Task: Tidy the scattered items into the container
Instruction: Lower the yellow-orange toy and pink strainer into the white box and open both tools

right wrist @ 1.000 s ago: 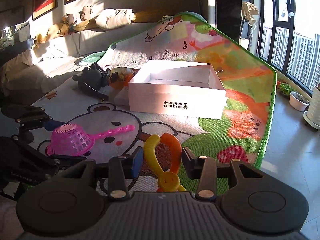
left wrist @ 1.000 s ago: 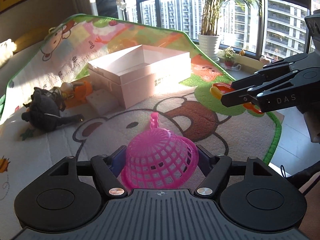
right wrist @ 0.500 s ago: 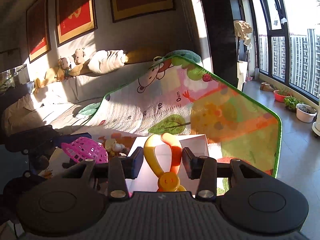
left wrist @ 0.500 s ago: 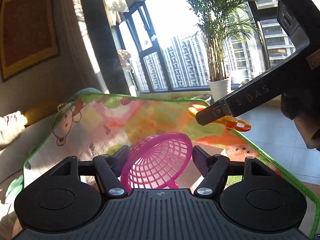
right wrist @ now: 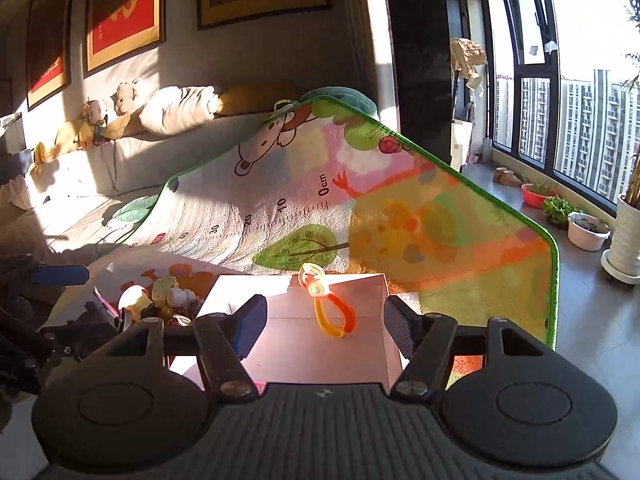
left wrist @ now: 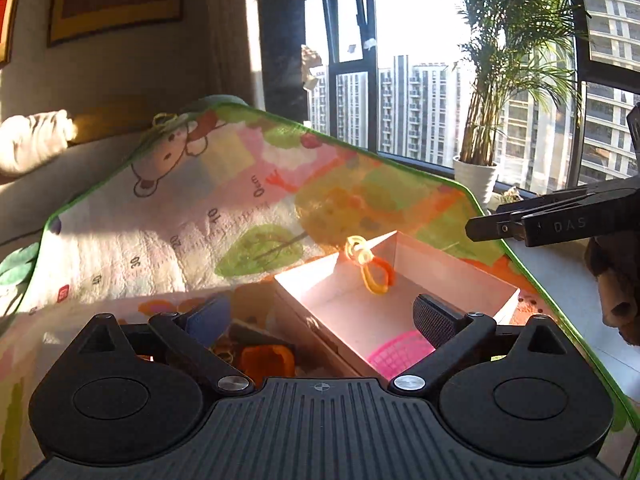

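My left gripper hangs over the white box. Its jaws are opening wide and hold nothing. The pink mesh basket lies below them inside the box, near its front wall. My right gripper is also over the box, its jaws opening. The yellow and orange toy tongs are loose beyond its pads, inside the box; in the left wrist view the tongs show against the far corner. The right gripper juts in from the right in the left wrist view.
The box sits on a cartoon play mat with a green border, draped up over a sofa. An orange toy and small figures lie left of the box. Potted plants stand by the window.
Both grippers rose and came over the box. The left let go of the pink basket and the right let go of the tongs; both toys now lie in the box.
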